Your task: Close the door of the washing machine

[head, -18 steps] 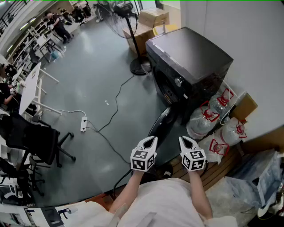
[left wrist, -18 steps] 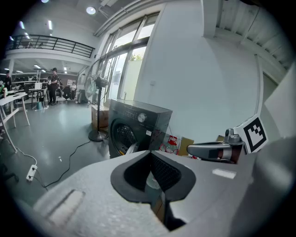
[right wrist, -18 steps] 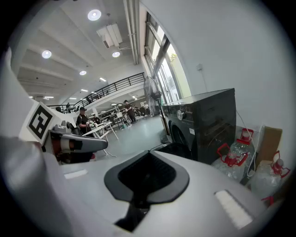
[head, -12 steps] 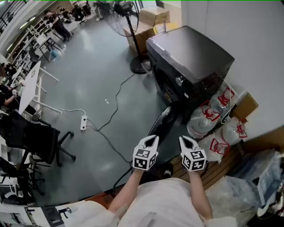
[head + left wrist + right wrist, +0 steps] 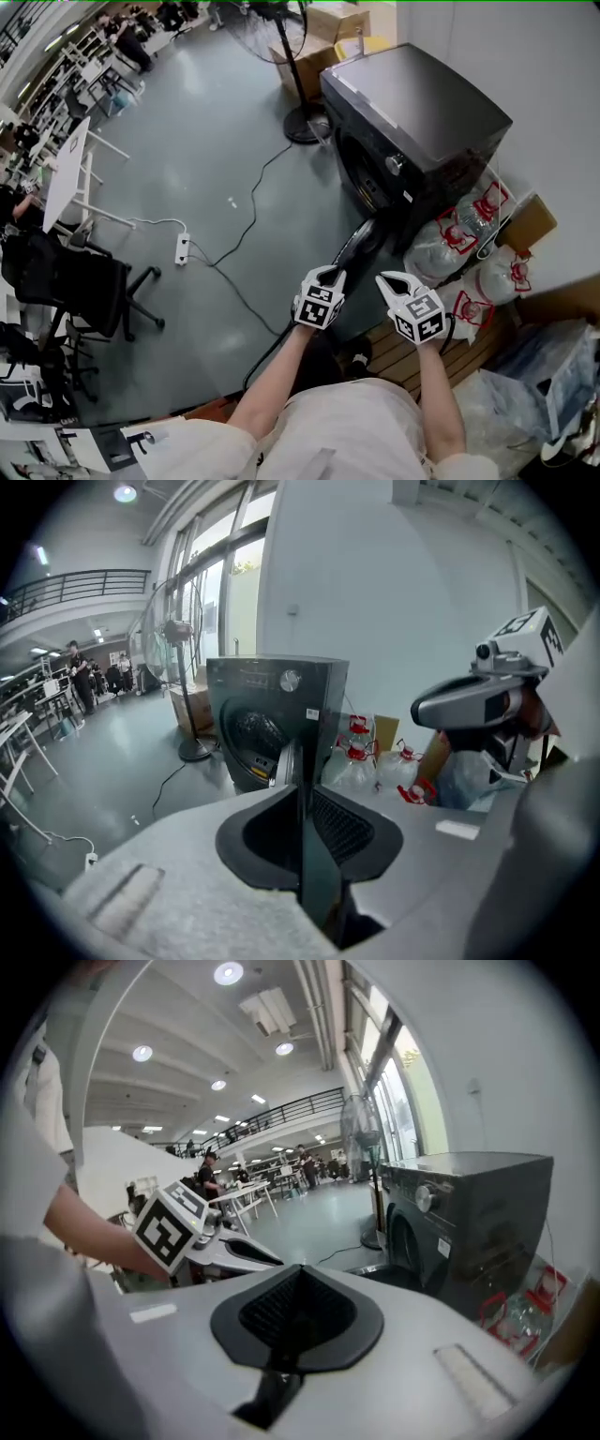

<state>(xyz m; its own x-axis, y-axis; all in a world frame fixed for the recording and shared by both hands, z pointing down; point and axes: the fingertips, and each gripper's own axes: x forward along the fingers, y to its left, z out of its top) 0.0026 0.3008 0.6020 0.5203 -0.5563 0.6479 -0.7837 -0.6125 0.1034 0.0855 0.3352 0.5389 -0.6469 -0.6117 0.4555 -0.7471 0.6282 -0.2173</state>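
A black front-loading washing machine (image 5: 412, 112) stands against the wall at the upper right. Its round door (image 5: 354, 251) hangs open, swung out toward me. My left gripper (image 5: 329, 274) hovers just short of the door's near edge, its jaws apart by a narrow slit with nothing pressed between them. In the left gripper view the machine (image 5: 272, 714) and the door's edge (image 5: 286, 766) lie straight ahead beyond the jaws. My right gripper (image 5: 388, 279) is shut and empty, to the right of the door. The right gripper view has the machine (image 5: 478, 1222) on its right.
Large water bottles (image 5: 469, 253) crowd the floor right of the machine, above a wooden pallet (image 5: 394, 352). A standing fan (image 5: 305, 122) and cardboard boxes (image 5: 309, 56) sit behind the machine. A cable runs to a power strip (image 5: 182, 249). An office chair (image 5: 75, 291) stands at the left.
Both grippers have moved forward toward the open door, and the machine now sits lower and closer in the head view. The jaws look the same.
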